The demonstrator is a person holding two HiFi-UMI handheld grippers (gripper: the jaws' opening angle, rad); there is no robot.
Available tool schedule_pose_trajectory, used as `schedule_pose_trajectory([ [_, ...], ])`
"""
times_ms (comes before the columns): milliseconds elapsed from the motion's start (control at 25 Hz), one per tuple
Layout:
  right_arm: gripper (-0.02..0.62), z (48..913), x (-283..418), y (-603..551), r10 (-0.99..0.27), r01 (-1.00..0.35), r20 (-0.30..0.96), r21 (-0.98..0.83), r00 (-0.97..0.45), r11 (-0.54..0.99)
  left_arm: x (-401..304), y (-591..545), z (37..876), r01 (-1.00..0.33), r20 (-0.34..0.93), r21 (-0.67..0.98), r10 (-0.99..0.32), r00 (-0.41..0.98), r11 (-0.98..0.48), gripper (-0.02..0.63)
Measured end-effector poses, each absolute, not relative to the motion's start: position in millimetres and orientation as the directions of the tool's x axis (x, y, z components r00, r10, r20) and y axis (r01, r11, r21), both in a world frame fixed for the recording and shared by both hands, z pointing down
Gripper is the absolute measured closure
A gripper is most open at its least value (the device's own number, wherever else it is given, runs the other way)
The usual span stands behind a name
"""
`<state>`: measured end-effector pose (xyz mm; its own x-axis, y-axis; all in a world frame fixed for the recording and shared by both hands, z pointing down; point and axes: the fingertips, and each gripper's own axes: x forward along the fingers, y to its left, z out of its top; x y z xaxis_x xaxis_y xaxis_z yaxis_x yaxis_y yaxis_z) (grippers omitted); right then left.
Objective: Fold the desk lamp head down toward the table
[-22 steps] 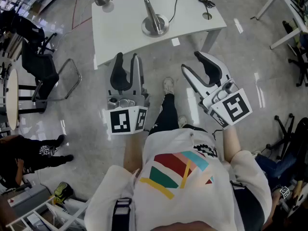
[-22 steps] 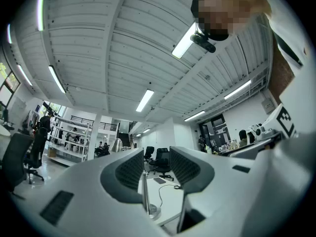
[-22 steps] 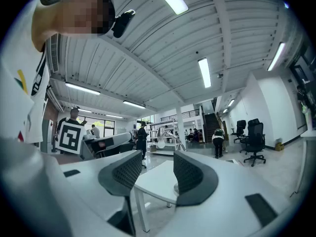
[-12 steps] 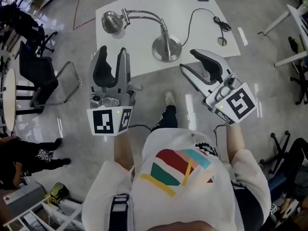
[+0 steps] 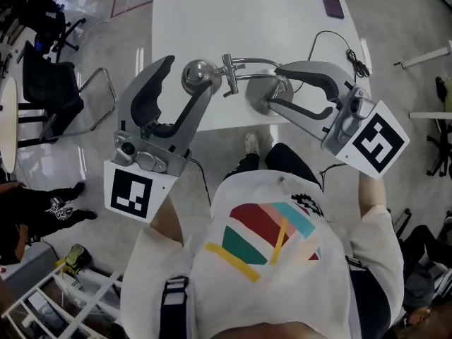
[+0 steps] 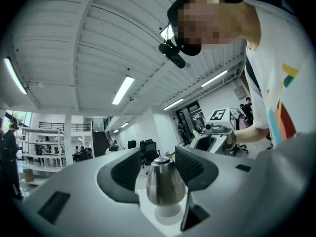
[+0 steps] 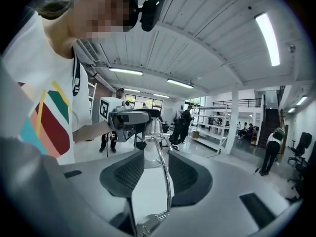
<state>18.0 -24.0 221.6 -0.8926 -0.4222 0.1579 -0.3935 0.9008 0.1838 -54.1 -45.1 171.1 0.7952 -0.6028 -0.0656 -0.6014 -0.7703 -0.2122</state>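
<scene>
A chrome desk lamp stands on the white table (image 5: 212,20), near its front edge. Its bell-shaped head (image 5: 196,76) is joined by a curved neck (image 5: 251,63) to a round base (image 5: 263,99). My left gripper (image 5: 187,76) is open around the lamp head (image 6: 160,181); a gap shows on each side of it. My right gripper (image 5: 277,87) is open too. It straddles the thin neck (image 7: 166,181) just above the base (image 7: 147,227), and neither pad touches it. From the right gripper (image 7: 155,172), the left gripper (image 7: 127,119) shows beyond the head (image 7: 153,128).
A dark purple phone (image 5: 330,2) lies at the table's far right. The lamp's black cable (image 5: 351,56) runs along the right side. A black chair (image 5: 60,83) stands on the floor to the left. The person's shoe (image 5: 247,144) is under the table's front edge.
Both grippers have moved forward from above the floor to the lamp. The left now surrounds the head and the right the neck. Both jaws stay wide.
</scene>
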Motion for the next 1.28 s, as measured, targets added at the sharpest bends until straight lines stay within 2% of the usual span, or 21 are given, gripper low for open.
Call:
schedule_pose_trajectory([
  [160, 0.496, 228.6, 2.0, -49.5, -0.333, -0.295, 0.234, 0.181, -0.913, 0.938, -46.6, -56.9, 182.2, -0.552, 0.083, -0.272, -0.590, 0.803, -0.789, 0.347],
  [280, 0.546, 236.6, -5.3, -59.4, -0.271, -0.225, 0.294, 0.179, -0.917, 0.958, -50.0, -63.0, 189.8, -0.554, 0.147, -0.292, -0.609, 0.780, -0.780, 0.354],
  [520, 0.554, 249.2, -10.1, -66.2, -0.033, -0.005, 0.372, 0.076, -0.928, 0.997, -56.6, -75.2, 196.1, -0.599, 0.178, -0.185, -0.626, 0.760, -0.779, 0.357],
  [680, 0.554, 258.1, -6.2, -64.7, 0.044, 0.069, 0.431, 0.041, -0.901, 0.997, -52.9, -78.7, 196.3, -0.607, 0.218, -0.159, -0.627, 0.748, -0.779, 0.357],
  [920, 0.554, 281.0, -24.5, -59.5, 0.018, 0.054, 0.583, 0.045, -0.812, 0.998, -88.3, -80.4, 245.6, -0.622, 0.380, -0.053, -0.592, 0.710, -0.781, 0.357],
  [1080, 0.554, 299.3, -55.4, -59.1, -0.008, 0.049, 0.620, 0.076, -0.784, 0.996, -116.3, -83.9, 298.4, -0.613, 0.369, 0.126, -0.536, 0.759, -0.780, 0.357],
  [1280, 0.554, 326.2, -67.1, -63.7, -0.020, 0.006, 0.731, 0.033, -0.682, 0.999, -119.6, -92.2, 356.4, -0.581, 0.377, 0.293, -0.466, 0.800, -0.759, 0.356],
])
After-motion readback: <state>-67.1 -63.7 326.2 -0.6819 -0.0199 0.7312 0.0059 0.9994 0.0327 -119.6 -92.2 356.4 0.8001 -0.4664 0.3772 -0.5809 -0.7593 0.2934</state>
